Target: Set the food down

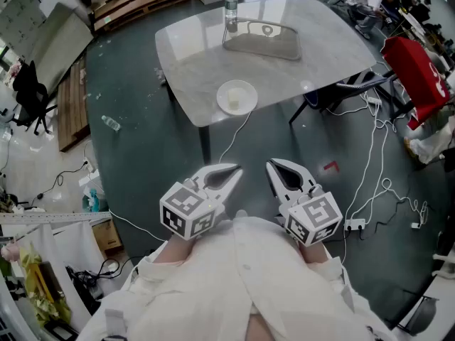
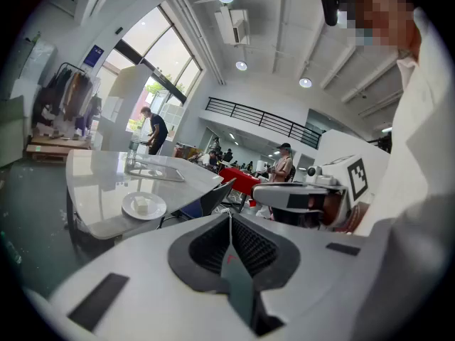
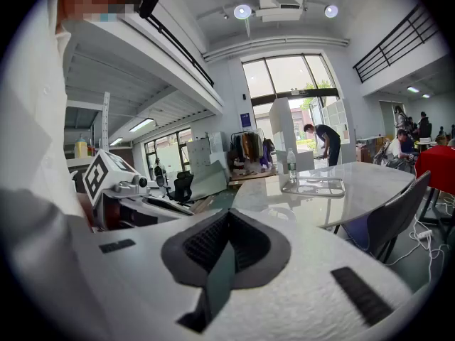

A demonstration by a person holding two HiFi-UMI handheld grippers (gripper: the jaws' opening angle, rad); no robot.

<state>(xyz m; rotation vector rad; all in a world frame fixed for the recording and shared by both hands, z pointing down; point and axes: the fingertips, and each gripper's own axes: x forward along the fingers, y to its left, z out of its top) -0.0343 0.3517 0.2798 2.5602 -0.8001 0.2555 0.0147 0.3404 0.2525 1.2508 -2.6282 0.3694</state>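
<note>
A white plate (image 1: pixel 237 96) with a small pale piece of food (image 1: pixel 234 102) rests near the front edge of the marble table (image 1: pixel 284 69). The same plate (image 2: pixel 143 206) and food (image 2: pixel 140 204) show in the left gripper view. Both grippers hang close to my body, well short of the table. My left gripper (image 1: pixel 234 170) is shut and empty. My right gripper (image 1: pixel 272 165) is shut and empty too. Each one's jaws meet with nothing between them.
A clear tray (image 1: pixel 264 40) and a water bottle (image 1: pixel 231 6) stand on the table's far part. A dark chair (image 1: pixel 341 91) sits at the table's right. White cables (image 1: pixel 370 169) trail over the floor. People stand in the background beyond the table.
</note>
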